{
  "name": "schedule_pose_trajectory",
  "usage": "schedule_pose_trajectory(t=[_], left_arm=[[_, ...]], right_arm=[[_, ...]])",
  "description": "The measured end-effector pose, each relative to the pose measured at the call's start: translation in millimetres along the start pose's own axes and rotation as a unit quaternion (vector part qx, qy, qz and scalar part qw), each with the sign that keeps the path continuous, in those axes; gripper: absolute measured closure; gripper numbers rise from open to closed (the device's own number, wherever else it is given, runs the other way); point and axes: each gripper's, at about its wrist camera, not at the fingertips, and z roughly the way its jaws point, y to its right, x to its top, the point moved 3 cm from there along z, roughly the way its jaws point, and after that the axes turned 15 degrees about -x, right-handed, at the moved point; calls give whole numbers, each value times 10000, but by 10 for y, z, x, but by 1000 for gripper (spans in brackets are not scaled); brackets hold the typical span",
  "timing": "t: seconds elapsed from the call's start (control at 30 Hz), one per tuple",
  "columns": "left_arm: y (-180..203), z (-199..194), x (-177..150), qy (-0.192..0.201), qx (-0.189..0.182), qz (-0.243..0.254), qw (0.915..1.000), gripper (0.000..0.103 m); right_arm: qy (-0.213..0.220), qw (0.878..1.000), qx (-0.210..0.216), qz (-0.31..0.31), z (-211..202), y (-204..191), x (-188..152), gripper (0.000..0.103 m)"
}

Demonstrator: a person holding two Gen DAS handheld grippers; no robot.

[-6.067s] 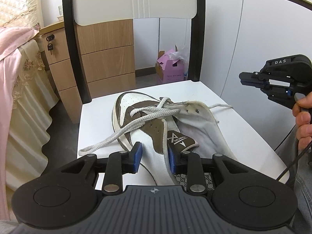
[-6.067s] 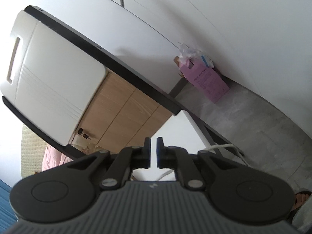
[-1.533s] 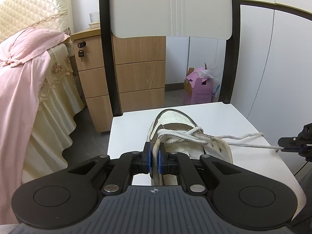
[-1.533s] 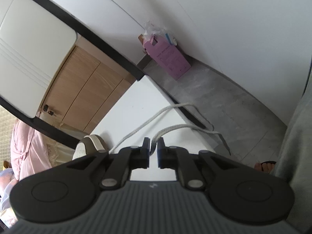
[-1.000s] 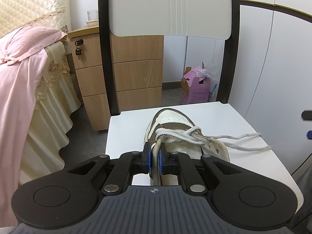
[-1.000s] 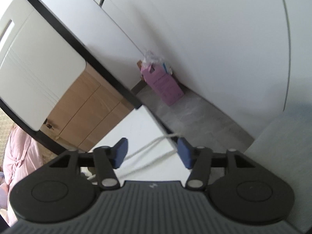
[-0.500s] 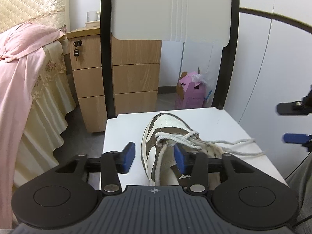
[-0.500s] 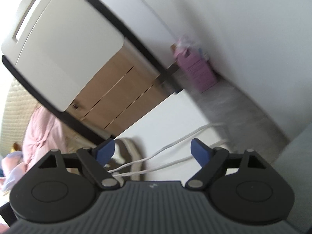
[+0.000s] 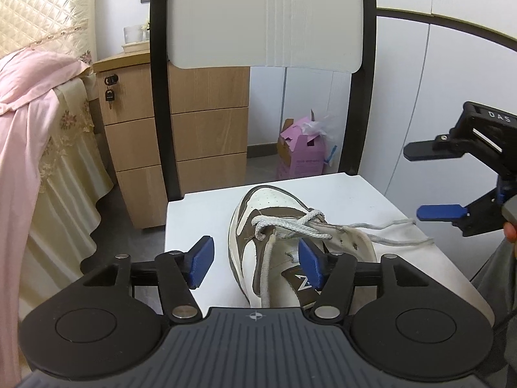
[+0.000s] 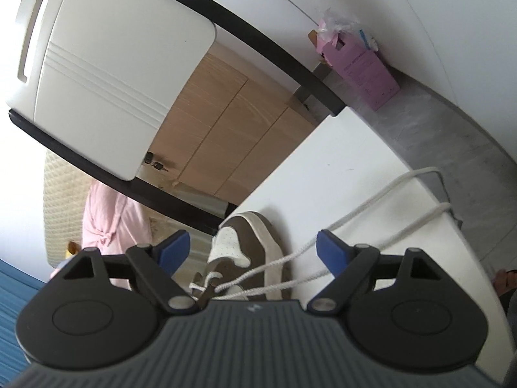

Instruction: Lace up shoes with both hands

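A white and brown sneaker [image 9: 274, 223] lies on the white chair seat [image 9: 200, 216], toe toward the chair back. Its white lace [image 9: 290, 224] crosses near the toe, and two loose ends [image 9: 391, 236] trail right across the seat. My left gripper [image 9: 255, 257] hovers over the shoe's tongue with its jaws opening; the lace strand runs below, untouched by the pads. My right gripper [image 9: 423, 181] hangs open off the seat's right edge. In the right wrist view the right gripper [image 10: 252, 247] is wide open above the sneaker [image 10: 252, 242] and the loose lace ends [image 10: 371, 216].
The chair's white backrest [image 9: 265, 16] and black frame posts stand behind the shoe. A wooden drawer cabinet [image 9: 181, 135] and a pink carton [image 9: 300, 155] sit on the floor beyond. A bed with pink cloth [image 9: 29, 129] is at the left. A white wall [image 9: 452, 97] closes the right.
My left gripper let go of the lace strand and opened wide. My right gripper released the lace ends, opened, and swung toward the shoe; the ends now lie slack on the seat.
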Motion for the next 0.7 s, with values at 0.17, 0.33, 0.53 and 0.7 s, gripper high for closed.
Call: schedule_pose_trajectory(t=[0.17,0.33,0.53,0.7], left_arm=[[-56,14,-10,-43,102,-20,9999,39],[-78,64,-27,-148,81,-60,9998,39],[-84,115,-47,-261,98,7,9996,39],[-148,119,-36,-234,161,-98,9995,39]], right_arm=[[-123,9997,182,140,62,-46,26,17],[-293,9993,222,112,178,-98,30,17],[-700,9966,261,346,378,-78,-33,17],[-901,9944,239,496,437,-32,-109,17]])
